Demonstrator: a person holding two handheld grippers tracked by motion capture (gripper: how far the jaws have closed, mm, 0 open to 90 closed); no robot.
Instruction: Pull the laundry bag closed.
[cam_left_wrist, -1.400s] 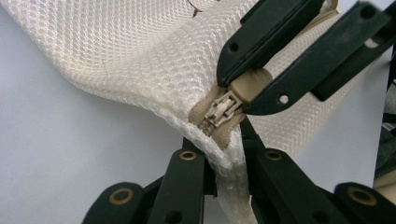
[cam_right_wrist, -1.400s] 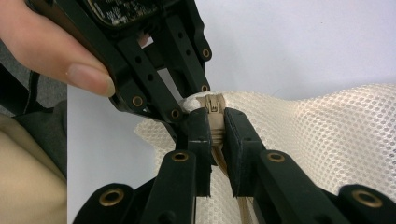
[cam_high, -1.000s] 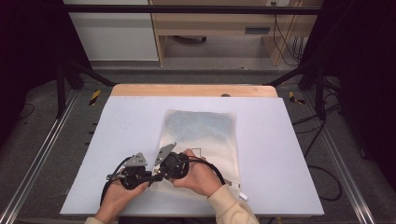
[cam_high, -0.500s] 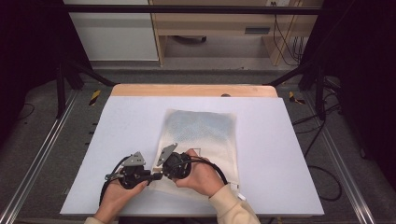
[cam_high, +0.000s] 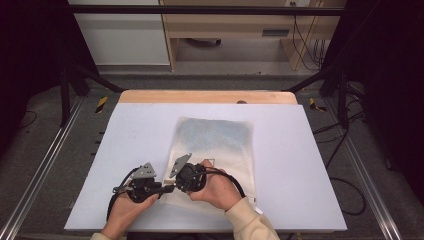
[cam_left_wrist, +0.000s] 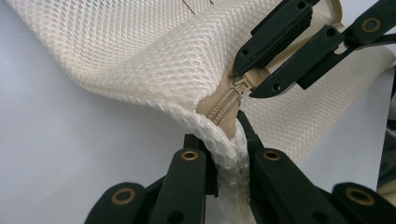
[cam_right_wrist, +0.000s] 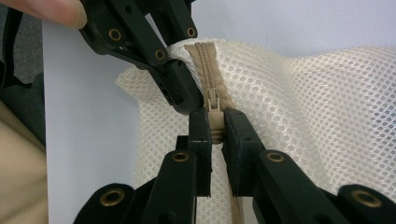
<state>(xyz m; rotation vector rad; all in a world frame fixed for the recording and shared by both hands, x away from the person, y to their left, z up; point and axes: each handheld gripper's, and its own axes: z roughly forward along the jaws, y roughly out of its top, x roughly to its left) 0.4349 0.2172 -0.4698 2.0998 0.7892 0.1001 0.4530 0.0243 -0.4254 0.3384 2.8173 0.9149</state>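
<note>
Both grippers are clamped on the cream mesh laundry bag (cam_high: 215, 150) at its near left corner. Seen in the right gripper view, the right gripper (cam_right_wrist: 215, 133) has its two black jaws pressed together on the tan zipper pull (cam_right_wrist: 215, 122), with the zipper (cam_right_wrist: 205, 63) running away from the jaws along the edge of the mesh. In the left gripper view the left gripper (cam_left_wrist: 227, 156) pinches the bag's rolled corner edge, just below the end of the zipper tape — the mesh bulges up and folds over its jaws. The two sets of jaws sit very close, nearly tip to tip, each visible in the other's camera. From the high view the bag lies flat on the white table (cam_high: 300, 165), a little right of centre, its long side running away from the person; only the gripped corner is lifted. The left hand (cam_high: 125, 210) and the right hand (cam_high: 220, 187) come in from the near edge, a beige sleeve (cam_high: 250, 225) on the right arm, and black cables loop from both tools. Beyond the white surface a wooden strip (cam_high: 207, 96) borders the far side — past it stand pale cabinets (cam_high: 125, 35).
</note>
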